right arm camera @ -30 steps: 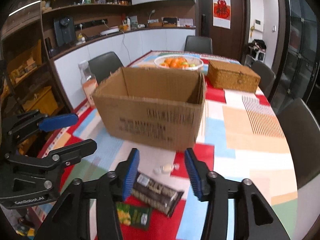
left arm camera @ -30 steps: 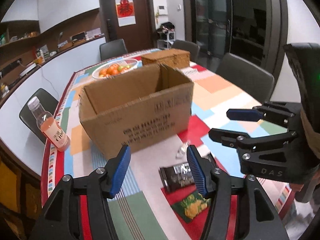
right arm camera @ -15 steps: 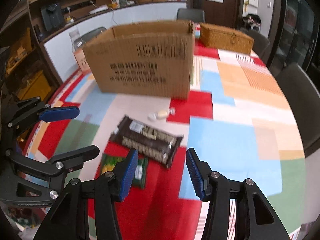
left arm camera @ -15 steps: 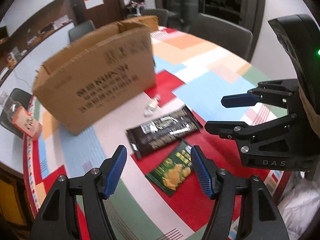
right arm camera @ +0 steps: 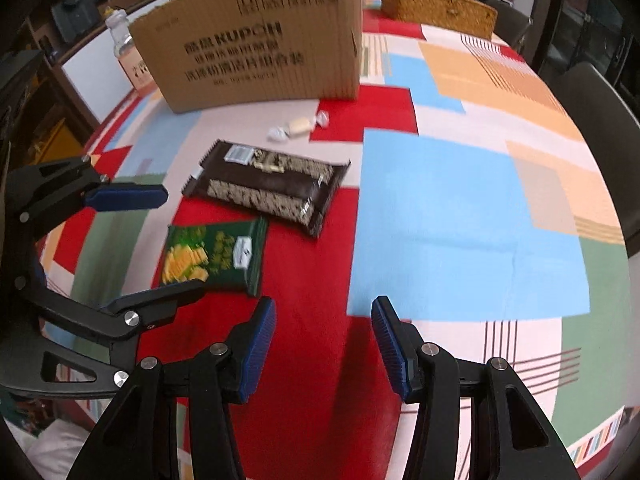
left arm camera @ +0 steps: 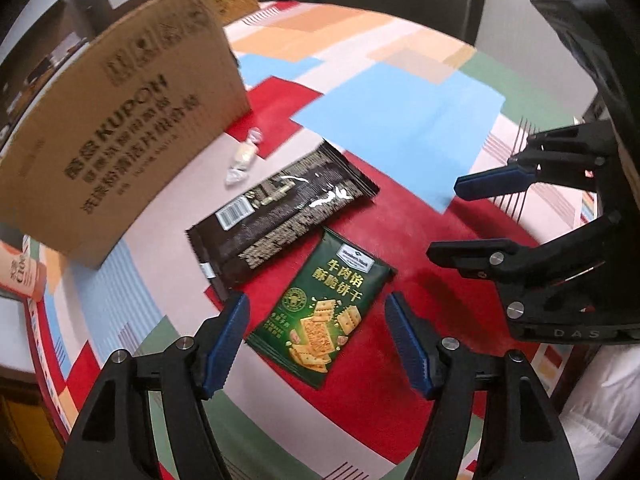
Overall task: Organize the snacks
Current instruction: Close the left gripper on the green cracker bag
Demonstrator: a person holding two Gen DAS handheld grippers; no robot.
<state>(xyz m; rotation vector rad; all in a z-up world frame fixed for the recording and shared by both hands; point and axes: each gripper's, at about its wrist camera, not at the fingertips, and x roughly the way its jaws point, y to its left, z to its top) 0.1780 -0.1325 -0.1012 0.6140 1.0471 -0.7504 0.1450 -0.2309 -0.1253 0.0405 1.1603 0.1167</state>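
The left gripper (left arm camera: 316, 344) hangs over the table with its jaws spread wide and nothing between them. The green cracker packet (left arm camera: 320, 308) lies flat on the red patch of the cloth, just under and ahead of these jaws. The right gripper (right arm camera: 324, 344) is also released and empty; it hovers over the red cloth, a little to the right of the same packet (right arm camera: 216, 256). The two tools are near each other, so I think one risk is that they bump together if both reach for the green packet.

Behind it lies the dark brown snack pack (left arm camera: 280, 208), and the corner of the green packet seems to touch or slightly overlap its edge. A grasp made low and flat may therefore catch both wrappers, or the fingers may slide on the thin foil and only push it away.

Further on rests a small wrapped candy (right arm camera: 298, 126), close to the cardboard box (right arm camera: 256, 44). Only the box's front wall shows here, so a snack must be lifted over that wall. To the right the tablecloth (right arm camera: 460, 220) is bare and gives room to move; the near table edge is close behind the grippers.
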